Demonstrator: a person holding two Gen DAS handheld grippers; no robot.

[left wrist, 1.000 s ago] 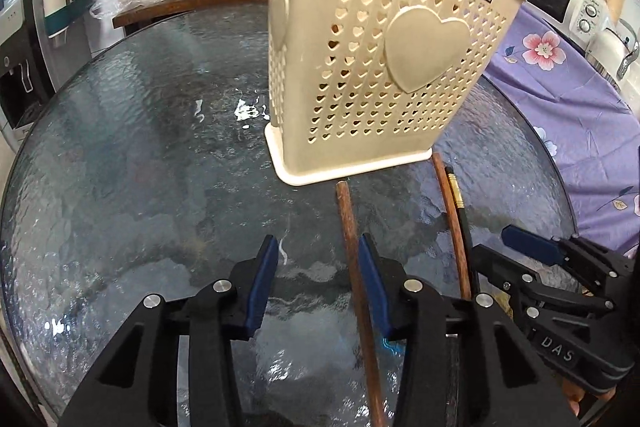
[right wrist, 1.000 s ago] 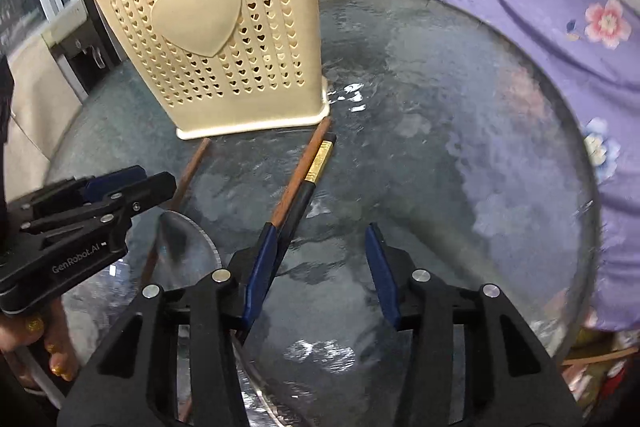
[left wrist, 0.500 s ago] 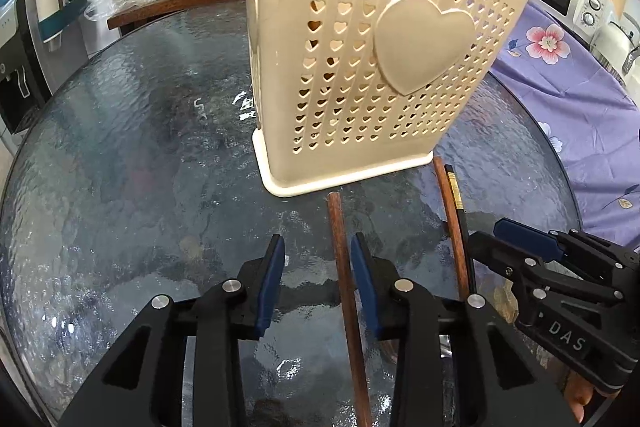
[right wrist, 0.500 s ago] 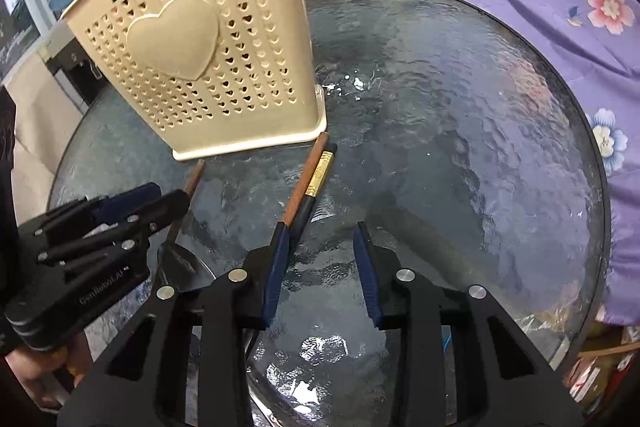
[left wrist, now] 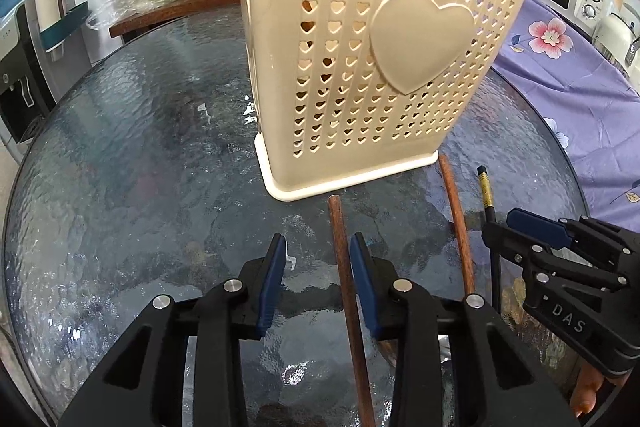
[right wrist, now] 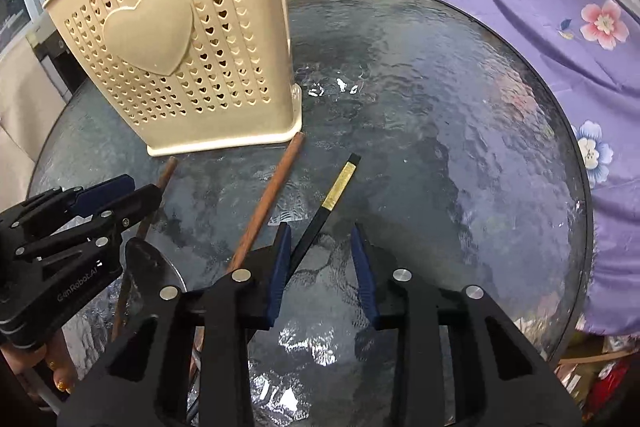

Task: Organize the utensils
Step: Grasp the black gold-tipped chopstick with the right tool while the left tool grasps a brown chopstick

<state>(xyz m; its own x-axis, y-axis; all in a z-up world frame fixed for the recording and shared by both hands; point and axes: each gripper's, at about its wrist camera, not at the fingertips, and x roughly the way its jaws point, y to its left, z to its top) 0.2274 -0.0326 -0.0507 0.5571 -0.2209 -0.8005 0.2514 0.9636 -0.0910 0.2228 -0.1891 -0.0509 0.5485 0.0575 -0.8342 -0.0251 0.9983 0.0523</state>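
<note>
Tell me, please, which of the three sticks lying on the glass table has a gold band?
The black chopstick, the rightmost one. The two sticks to its left are plain brown wood.

Round table top (left wrist: 120,167) of dark textured glass: rippled, glossy, strong glare. Cream plastic utensil basket (left wrist: 360,67): smooth, semi-matt, pierced with heart-shaped holes, raised heart on the face, black glossy label. Brown wooden chopstick (left wrist: 344,267) and second brown wooden chopstick (right wrist: 268,199): fine grain, satin finish. Black lacquered chopstick with gold band (right wrist: 336,191): glossy. Metal spoon bowl (right wrist: 152,267): polished, reflective. Purple floral cloth (right wrist: 560,39): soft, matt.
</note>
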